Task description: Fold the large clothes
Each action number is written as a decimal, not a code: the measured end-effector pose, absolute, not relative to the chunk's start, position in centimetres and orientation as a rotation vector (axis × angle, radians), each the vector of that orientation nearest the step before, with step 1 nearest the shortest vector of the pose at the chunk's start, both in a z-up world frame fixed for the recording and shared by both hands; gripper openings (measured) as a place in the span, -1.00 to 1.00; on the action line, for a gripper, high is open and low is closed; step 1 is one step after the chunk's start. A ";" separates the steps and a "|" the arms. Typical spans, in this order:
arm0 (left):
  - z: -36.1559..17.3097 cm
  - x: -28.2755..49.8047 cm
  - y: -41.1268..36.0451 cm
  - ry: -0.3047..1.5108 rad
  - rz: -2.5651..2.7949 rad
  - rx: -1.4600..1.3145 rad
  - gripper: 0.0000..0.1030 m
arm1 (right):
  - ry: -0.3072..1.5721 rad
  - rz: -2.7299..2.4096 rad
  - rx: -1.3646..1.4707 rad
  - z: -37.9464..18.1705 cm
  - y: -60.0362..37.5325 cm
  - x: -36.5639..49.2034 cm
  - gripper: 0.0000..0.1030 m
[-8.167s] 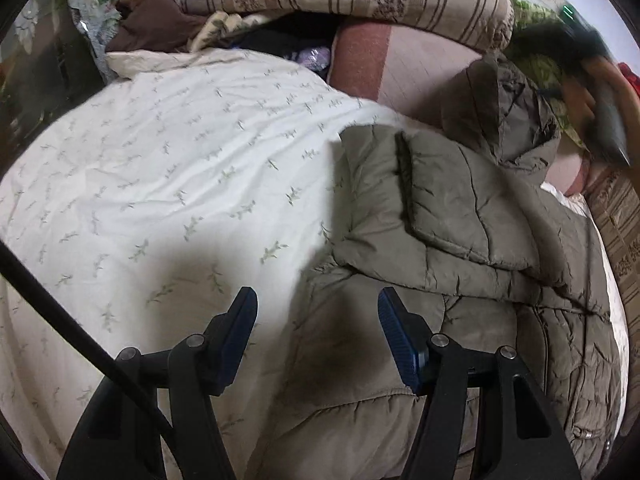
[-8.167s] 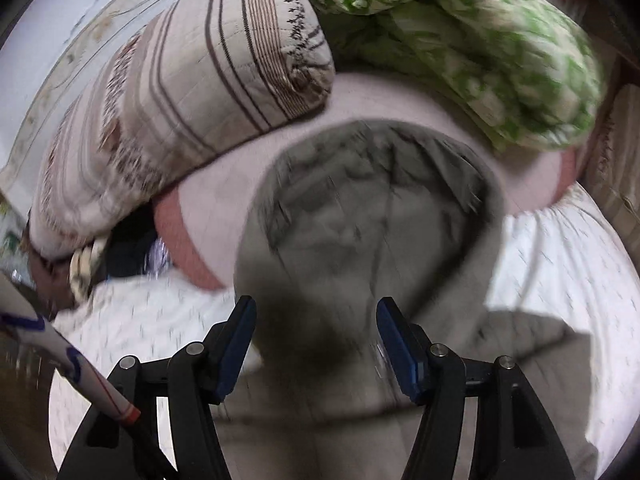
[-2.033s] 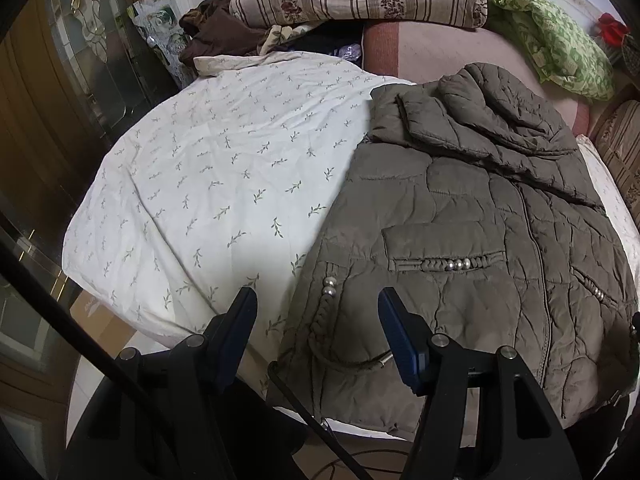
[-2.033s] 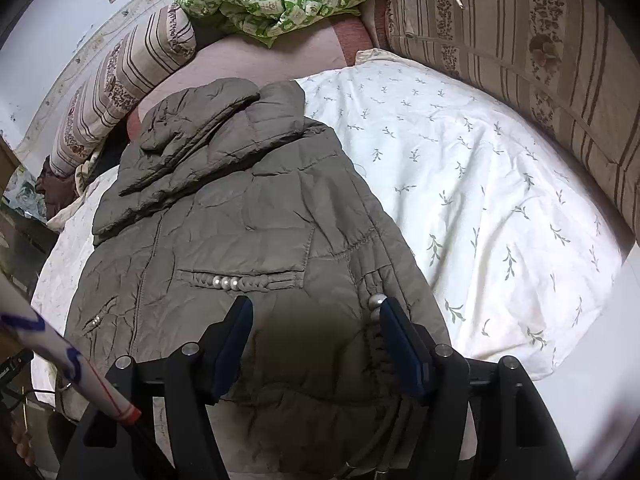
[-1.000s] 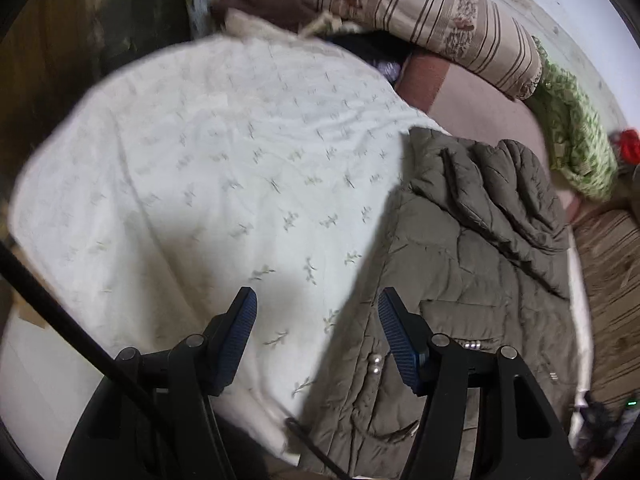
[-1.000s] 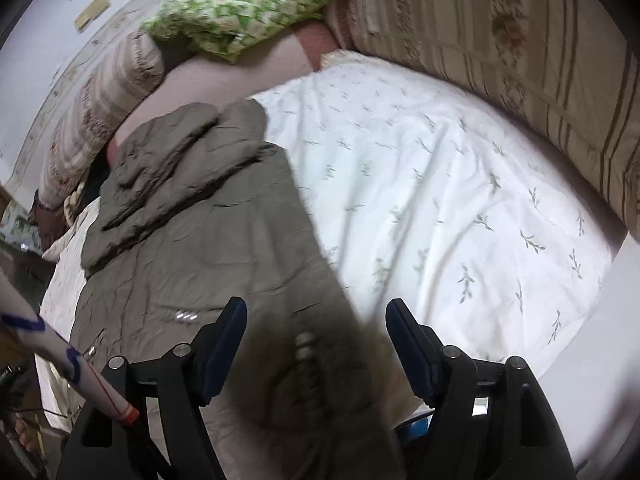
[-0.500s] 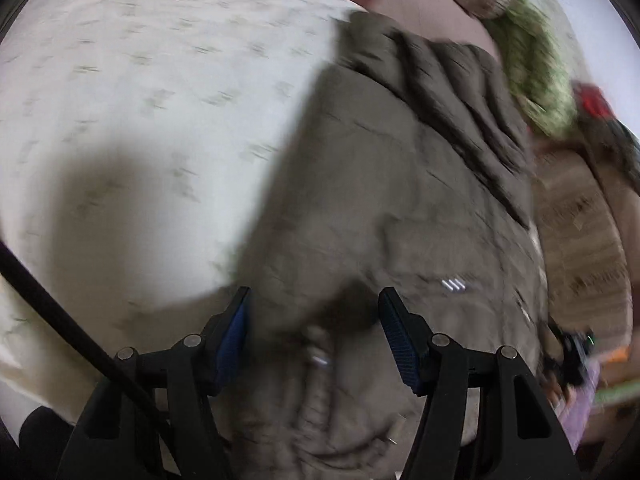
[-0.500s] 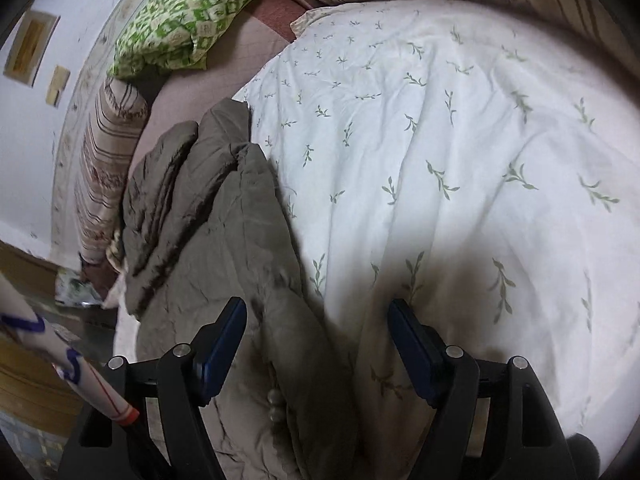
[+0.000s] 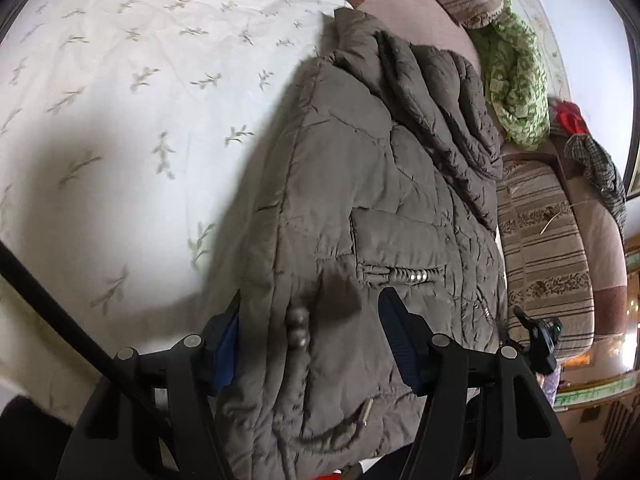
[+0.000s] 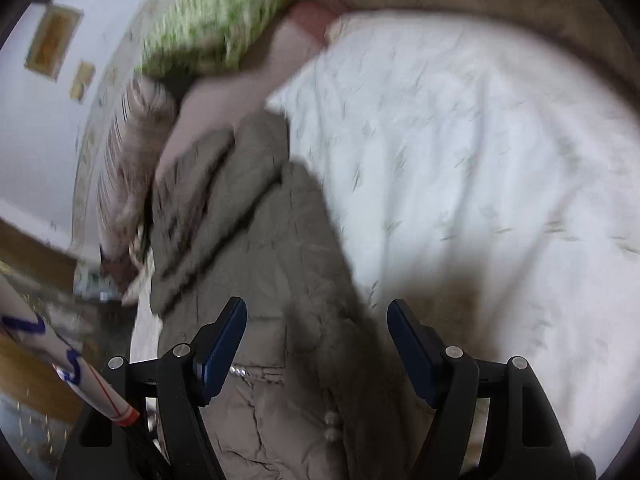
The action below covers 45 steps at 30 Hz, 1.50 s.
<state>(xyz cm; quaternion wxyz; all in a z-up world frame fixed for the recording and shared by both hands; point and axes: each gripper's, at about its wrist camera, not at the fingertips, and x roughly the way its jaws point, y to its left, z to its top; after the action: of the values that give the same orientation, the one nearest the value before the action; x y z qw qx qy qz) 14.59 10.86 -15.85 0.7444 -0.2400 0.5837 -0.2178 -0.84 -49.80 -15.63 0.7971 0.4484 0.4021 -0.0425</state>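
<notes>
A: Jacket (image 9: pixel 360 208) — quilted, puffy, olive. Looks soft and bulky, no stiffness; my guess is light for its bulk, and it springs back rather than creasing. The shell may be slick. It lies flat on the bed (image 9: pixel 120 100), hem nearest, hood end far, up by the pillows (image 9: pixel 516 80).

B: Where to grab?

A: Hem corners, I'd say. Take a thick pinch through the padding, since a thin bite on the shell may slip.

B: Left gripper (image 9: pixel 312 344)?

A: Fingers spread wide, straddling the hem's left edge near the snap buttons (image 9: pixel 298 326). Fabric sits between them; the near finger is partly hidden behind it. Not clamped.

B: Right gripper (image 10: pixel 316 340)?

A: Also wide apart, holding nothing. It hangs over the jacket's right edge (image 10: pixel 320 280), where fabric meets the sheet. That view is blurred, so I can't tell if the fingers touch cloth.

B: Far end?

A: Hood (image 9: pixel 436 80) is bunched at the top, just beside the pink bolster (image 9: pixel 400 4).
</notes>
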 end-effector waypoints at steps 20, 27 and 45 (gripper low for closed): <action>-17.5 7.6 11.3 1.276 -0.591 -0.588 0.20 | 0.963 0.171 1.035 -18.2 -44.2 -6.6 0.08; -16.2 6.4 9.4 1.248 -0.525 -0.443 0.06 | 0.988 0.170 0.956 -17.6 -42.5 -8.4 -0.26; -9.6 2.2 11.1 1.137 -0.428 -0.385 -0.67 | 0.865 0.189 0.890 -11.9 -41.3 -12.4 -0.70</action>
<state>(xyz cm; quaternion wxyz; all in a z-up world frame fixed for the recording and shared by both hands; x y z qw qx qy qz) 2.17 11.07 -9.60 0.8038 -0.1797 0.5308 -0.1997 -12.44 -41.32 -11.92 0.8093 0.4165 0.4046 0.0884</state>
